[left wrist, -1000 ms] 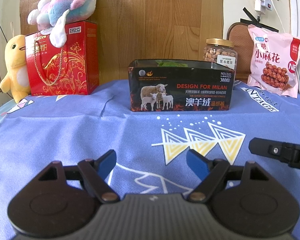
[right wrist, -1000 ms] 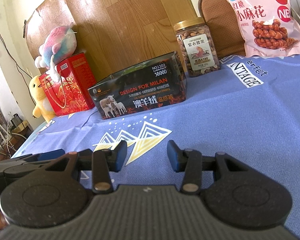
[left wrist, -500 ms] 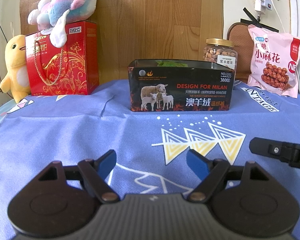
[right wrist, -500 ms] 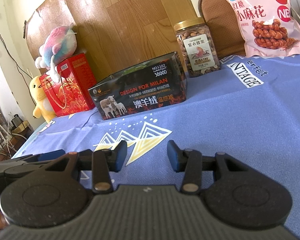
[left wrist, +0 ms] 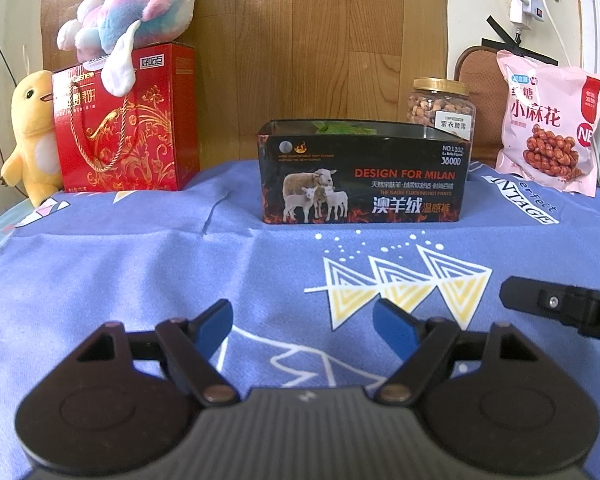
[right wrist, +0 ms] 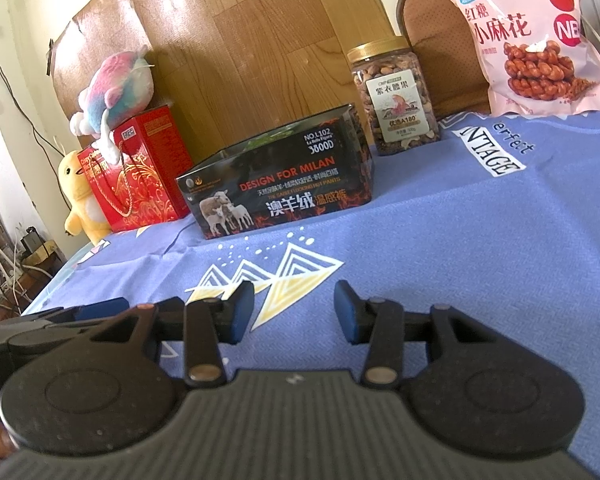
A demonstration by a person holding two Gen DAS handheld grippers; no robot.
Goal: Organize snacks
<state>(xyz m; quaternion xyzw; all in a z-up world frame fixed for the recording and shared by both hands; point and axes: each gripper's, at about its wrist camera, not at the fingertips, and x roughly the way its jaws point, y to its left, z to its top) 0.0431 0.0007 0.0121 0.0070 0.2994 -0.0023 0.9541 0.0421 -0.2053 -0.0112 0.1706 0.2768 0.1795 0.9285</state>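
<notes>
Something green inside the far black box is mostly hidden by its wall. Both the left claw and the right claw are held open and empty above the near blue surface; nothing has moved since before. The nut jar and pink snack bag are seen far right.

Black tongs, blue pads

Box mid-table; nut jar behind its right end, snack bag further right; gift box left w/ plush on top.
</notes>
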